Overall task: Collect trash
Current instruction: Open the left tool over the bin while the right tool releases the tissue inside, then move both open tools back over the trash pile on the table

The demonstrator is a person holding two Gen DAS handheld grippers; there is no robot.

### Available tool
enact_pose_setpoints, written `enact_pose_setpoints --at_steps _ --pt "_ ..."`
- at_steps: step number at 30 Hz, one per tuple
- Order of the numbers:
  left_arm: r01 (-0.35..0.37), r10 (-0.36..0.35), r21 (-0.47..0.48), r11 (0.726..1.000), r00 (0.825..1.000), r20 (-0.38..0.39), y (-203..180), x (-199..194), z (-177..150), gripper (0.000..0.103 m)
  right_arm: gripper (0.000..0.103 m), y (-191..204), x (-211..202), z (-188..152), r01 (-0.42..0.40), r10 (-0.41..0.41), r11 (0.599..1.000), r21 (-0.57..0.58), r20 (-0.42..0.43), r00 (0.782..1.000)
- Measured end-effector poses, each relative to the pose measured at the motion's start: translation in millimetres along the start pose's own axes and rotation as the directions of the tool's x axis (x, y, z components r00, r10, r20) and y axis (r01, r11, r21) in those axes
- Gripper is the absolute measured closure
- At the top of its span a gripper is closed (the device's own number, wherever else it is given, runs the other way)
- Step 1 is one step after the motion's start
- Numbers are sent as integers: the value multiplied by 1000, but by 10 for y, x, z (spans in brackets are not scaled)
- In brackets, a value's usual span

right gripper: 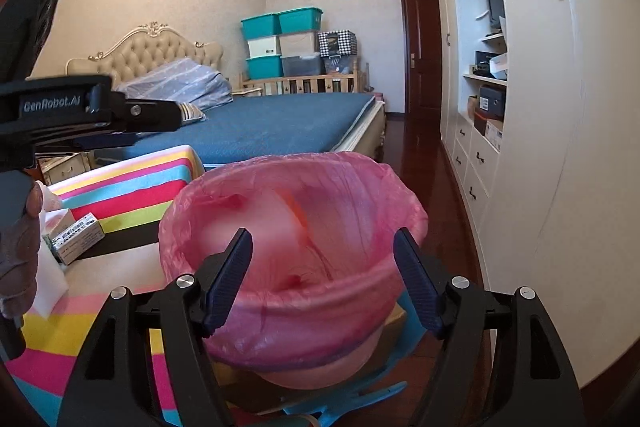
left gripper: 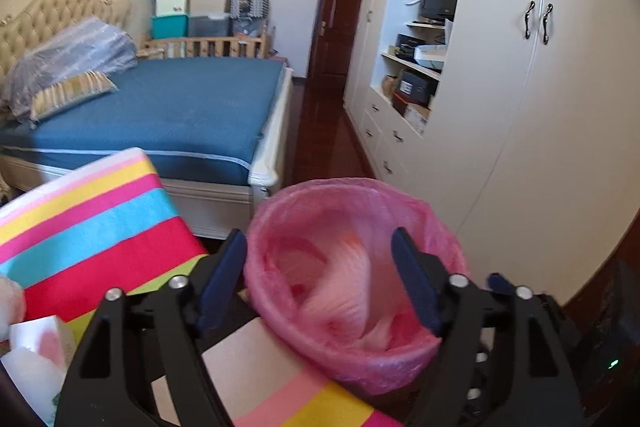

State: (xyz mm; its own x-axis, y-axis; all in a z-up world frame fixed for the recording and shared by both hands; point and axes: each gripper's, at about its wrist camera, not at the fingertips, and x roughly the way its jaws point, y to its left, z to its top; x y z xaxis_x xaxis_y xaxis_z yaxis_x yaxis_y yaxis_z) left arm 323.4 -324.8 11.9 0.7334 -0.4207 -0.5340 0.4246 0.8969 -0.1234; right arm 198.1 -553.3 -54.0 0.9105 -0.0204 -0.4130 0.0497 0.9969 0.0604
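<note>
- Drop step: left gripper (left gripper: 320, 283) and right gripper (right gripper: 323, 281) are both hanging over the pink-lined bin (right gripper: 400, 199), jaws spread, gripping nothing.
- Blurred pale trash (left gripper: 352, 291) is lying inside the bin's liner.
- Next, likely: swinging back to the striped table (right gripper: 132, 187).
- Count: two grippers, one bin, one small carton (right gripper: 76, 237) remaining.

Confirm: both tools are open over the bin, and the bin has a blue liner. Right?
Not quite: the liner is pink, not blue. The right wrist view shows the bin lined with a pink plastic bag. The rest holds: the left tool and the right tool are both open over the bin, with nothing between their fingers.
</note>
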Motion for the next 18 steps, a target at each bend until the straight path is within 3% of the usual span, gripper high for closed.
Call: enact_pose_setpoints --at_steps 5,9,18 --pt "-74 74 14 997 996 42 40 -348 -200 11 32 16 -222 -92 1 -2 1000 15 21 1000" --pt "-124 120 64 990 991 67 87 -644 -418 6 28 99 -371 -166 2 -3 1000 14 28 1000" --pt "-132 127 104 986 990 61 327 -1432 -989 6 25 579 -587 -349 -90 90 996 -19 -26 996"
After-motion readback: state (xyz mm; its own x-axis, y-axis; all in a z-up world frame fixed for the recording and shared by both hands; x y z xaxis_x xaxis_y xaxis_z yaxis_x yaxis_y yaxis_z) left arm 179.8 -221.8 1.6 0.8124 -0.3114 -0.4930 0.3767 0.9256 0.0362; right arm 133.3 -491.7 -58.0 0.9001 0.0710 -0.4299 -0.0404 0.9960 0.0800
